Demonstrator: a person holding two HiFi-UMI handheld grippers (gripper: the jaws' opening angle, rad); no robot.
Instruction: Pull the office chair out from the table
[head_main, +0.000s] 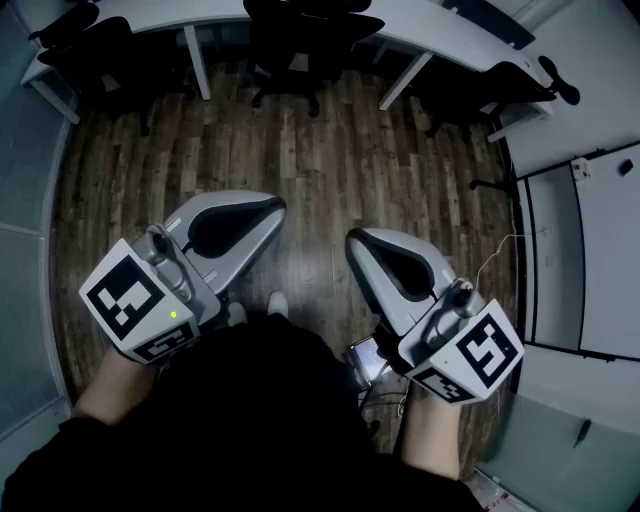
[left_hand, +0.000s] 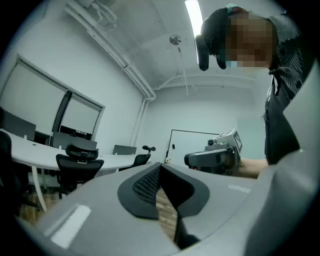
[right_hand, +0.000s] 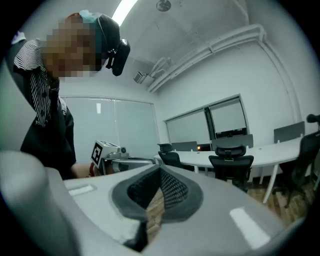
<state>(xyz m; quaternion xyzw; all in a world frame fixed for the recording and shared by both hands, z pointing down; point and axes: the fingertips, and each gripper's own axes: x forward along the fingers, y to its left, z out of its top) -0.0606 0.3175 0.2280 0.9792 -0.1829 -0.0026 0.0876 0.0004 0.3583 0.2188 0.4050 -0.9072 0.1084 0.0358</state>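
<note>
A black office chair (head_main: 300, 40) stands tucked under the curved white table (head_main: 420, 30) at the far side of the room. The same chair shows small in the left gripper view (left_hand: 77, 162) and in the right gripper view (right_hand: 231, 162). My left gripper (head_main: 270, 205) and right gripper (head_main: 355, 238) are held close to my body over the wooden floor, far from the chair. Both point toward the table, nearly level. The left gripper's jaws (left_hand: 161, 166) are shut with nothing between them, and so are the right gripper's (right_hand: 160, 170).
More black chairs stand at the table's left end (head_main: 90, 50) and right end (head_main: 500, 90). A glass partition (head_main: 25, 250) runs along the left, white panels (head_main: 590, 250) along the right. A thin cable (head_main: 495, 255) trails over the wood floor (head_main: 300, 160) between me and the table.
</note>
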